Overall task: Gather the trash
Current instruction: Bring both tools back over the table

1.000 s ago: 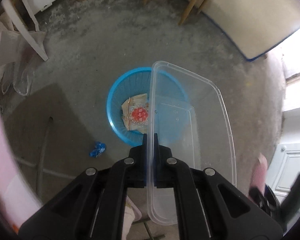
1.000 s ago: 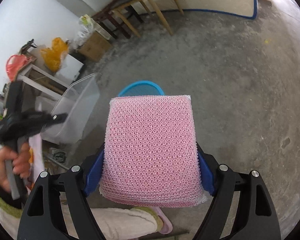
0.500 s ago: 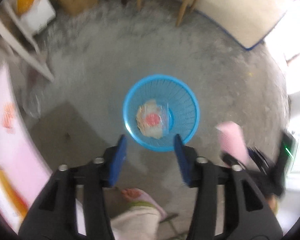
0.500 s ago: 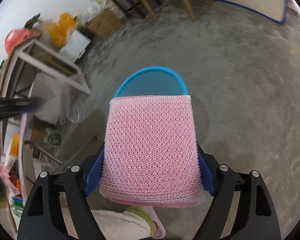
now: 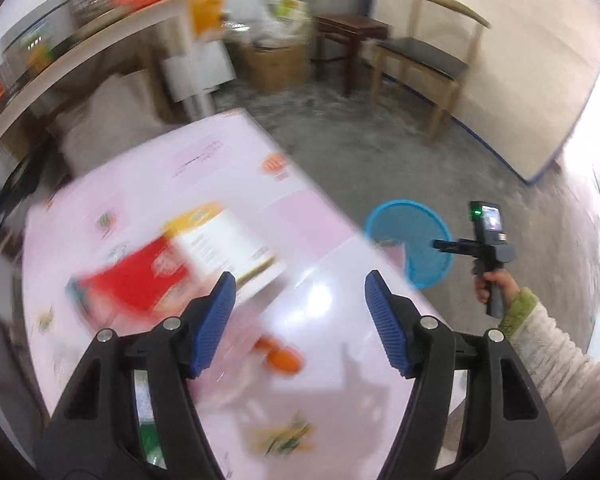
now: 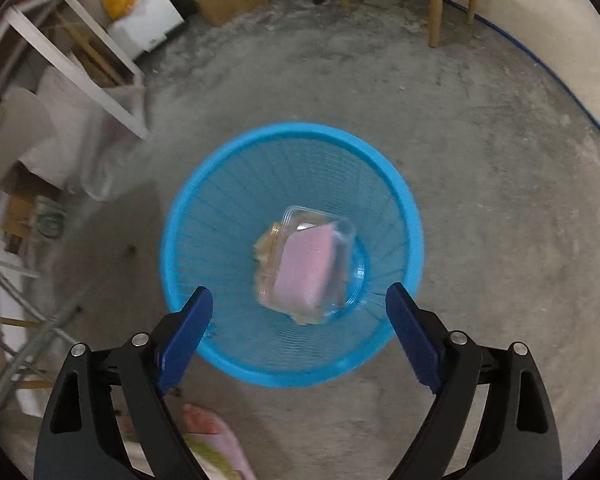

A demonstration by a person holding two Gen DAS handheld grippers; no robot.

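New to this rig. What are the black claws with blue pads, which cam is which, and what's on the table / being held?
There is no robot here. A person holds a handheld two-finger gripper in each hand, and each gripper carries a fisheye camera looking forward along its own fingers.

Left wrist view: the left gripper is open and empty over a pink table. On the table lie a red and white package and some orange bits, too blurred to identify. At right you can see the person's right hand gripping the other tool.

Right wrist view: the right gripper is open and empty above a blue trash basket on the concrete floor. Inside the basket are a clear plastic container and a pink sponge.

Nothing is held right now.
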